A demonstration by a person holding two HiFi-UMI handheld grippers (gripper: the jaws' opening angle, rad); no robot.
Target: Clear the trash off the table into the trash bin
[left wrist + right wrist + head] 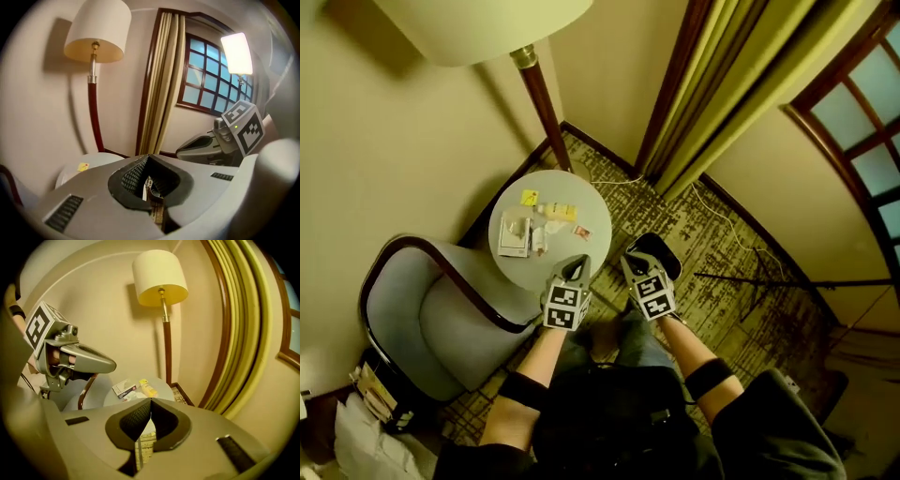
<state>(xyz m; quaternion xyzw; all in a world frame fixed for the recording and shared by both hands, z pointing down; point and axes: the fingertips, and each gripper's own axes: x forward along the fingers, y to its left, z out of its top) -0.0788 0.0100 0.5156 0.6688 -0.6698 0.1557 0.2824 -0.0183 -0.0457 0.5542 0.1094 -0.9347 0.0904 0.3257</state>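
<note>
Now, left gripper [576,266]: jaws together, nothing gripped, tips over the near edge of the table [592,199].
right gripper [651,247]: jaws together, empty, over the carpet [727,246] just beside the table.
trash [532,228]: scattered on the table ahead of both grippers, touching neither, nearer the left one.

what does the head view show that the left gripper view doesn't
Only the head view: the grey armchair, the white box and other litter beside it, and the person's forearms.
Only the left gripper view: a bright light by the window, and the left claw up close, its jaws together.
Both: the floor lamp, the curtain, the window, the round table, a yellow packet and the right claw.
</note>
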